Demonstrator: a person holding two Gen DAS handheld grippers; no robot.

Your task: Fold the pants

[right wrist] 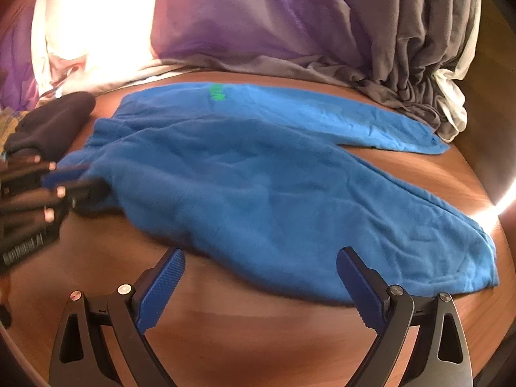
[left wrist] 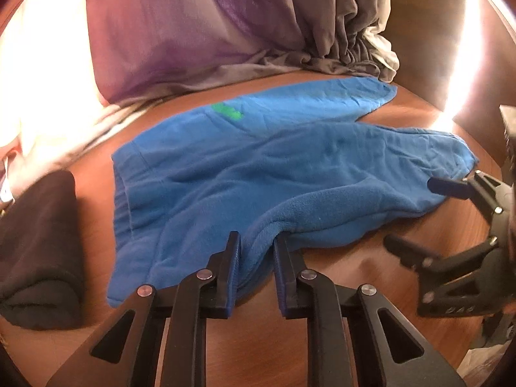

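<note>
One pair of blue pants [left wrist: 258,167] lies spread on a round wooden table [left wrist: 354,264], waistband toward the left, two legs fanning to the right with a wedge of bare wood between them. One small green mark [left wrist: 227,111] sits near the waistband. One dark folded cloth [left wrist: 38,248] lies just beside the pants on the left. There are two grippers. The left gripper [left wrist: 256,258] has its two fingers drawn close on a raised fold of the pants' near edge, pinching it; the fabric hides the fingertips' inner faces. The right gripper [right wrist: 259,277] holds its two blue-padded fingers spread wide, nothing between them, just short of the near leg. From the right wrist view the left gripper is blurred. Behind the table one purple curtain [right wrist: 242,16] and grey bunched drapery [right wrist: 419,64] touch the far edge. Bright glare washes out both sides. Bare wood lies open along the near edge.
</note>
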